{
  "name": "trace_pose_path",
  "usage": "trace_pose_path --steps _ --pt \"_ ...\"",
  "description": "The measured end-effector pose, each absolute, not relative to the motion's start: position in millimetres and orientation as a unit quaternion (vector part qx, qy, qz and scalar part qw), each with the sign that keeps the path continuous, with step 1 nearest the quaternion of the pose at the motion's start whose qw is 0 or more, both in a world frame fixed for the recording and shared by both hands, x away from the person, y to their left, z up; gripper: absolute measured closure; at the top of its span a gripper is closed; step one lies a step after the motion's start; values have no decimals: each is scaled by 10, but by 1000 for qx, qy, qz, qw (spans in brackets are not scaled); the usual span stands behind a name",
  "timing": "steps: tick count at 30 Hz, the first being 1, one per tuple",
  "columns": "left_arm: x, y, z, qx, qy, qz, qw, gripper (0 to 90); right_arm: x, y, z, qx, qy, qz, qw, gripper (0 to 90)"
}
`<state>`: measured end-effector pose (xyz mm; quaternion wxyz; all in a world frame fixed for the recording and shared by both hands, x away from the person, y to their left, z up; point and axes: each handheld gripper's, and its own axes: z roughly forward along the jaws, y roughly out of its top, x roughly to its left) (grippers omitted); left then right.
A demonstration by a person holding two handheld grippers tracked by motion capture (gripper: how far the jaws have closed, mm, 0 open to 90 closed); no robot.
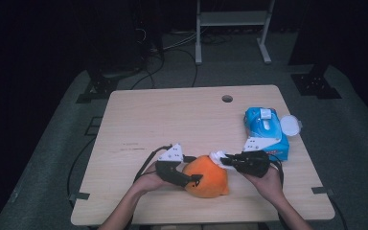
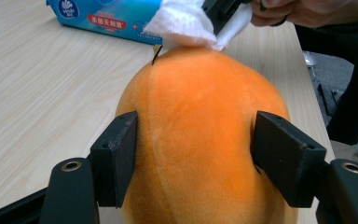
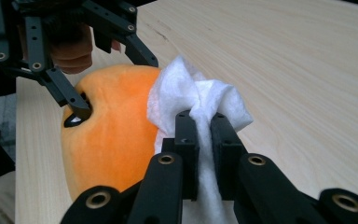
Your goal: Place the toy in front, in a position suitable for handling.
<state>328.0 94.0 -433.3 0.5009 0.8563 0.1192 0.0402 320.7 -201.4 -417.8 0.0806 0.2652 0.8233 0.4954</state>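
An orange plush toy (image 1: pixel 206 182) lies near the front edge of the wooden table (image 1: pixel 172 120). My left gripper (image 1: pixel 191 181) comes in from the left and is shut on it. In the left gripper view both pads press into the sides of the plush (image 2: pixel 200 130). My right gripper (image 1: pixel 225 160) is shut on a white wipe (image 1: pixel 216 156) and holds it against the toy's upper far side. In the right gripper view the wipe (image 3: pixel 191 98) bunches out above the closed jaws and touches the plush (image 3: pixel 112 135). The wipe (image 2: pixel 184 23) rests on top of the toy.
A blue pack of wet wipes (image 1: pixel 267 130) with its white lid flipped open lies at the table's right side, just behind my right hand. A round cable hole (image 1: pixel 227 98) sits near the far edge. Cables trail from both grippers.
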Motion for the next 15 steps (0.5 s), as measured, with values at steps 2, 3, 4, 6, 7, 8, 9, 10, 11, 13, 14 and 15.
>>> trace_pose_path --steps 2,3,4,6,7,8,9,10,11,13,14,15 --pt "3264 901 -4315 858 116 47 498 323 3215 -2036 -4195 274 820 496 74 827" --pt "3255 886 -4311 858 114 51 499 323 3210 -2027 -4188 274 820 497 74 827" --pt "3248 878 -4308 859 112 53 497 324 3200 -2001 -4173 269 820 499 76 827" --pt "3234 867 -4307 858 110 56 498 324 3176 -1925 -4134 257 822 502 77 827" --pt "3230 866 -4302 860 108 59 496 323 3171 -1883 -4117 251 822 505 76 827" --pt "3228 867 -4298 859 110 59 496 320 3167 -1843 -4105 243 826 503 79 827" --pt "3237 879 -4292 859 114 58 495 306 3163 -1814 -4100 240 829 498 84 827" --pt "3252 893 -4285 857 123 53 497 270 3167 -1807 -4105 237 832 495 85 828" --pt "3269 906 -4277 854 134 47 500 238 3175 -1815 -4119 239 831 495 82 828" --pt "3313 949 -4254 848 147 36 507 179 3183 -1854 -4155 243 831 495 81 828" --pt "3339 974 -4250 845 157 27 511 156 3183 -1877 -4171 247 829 495 80 828" --pt "3364 997 -4256 842 168 19 513 145 3185 -1902 -4181 250 828 495 79 828"
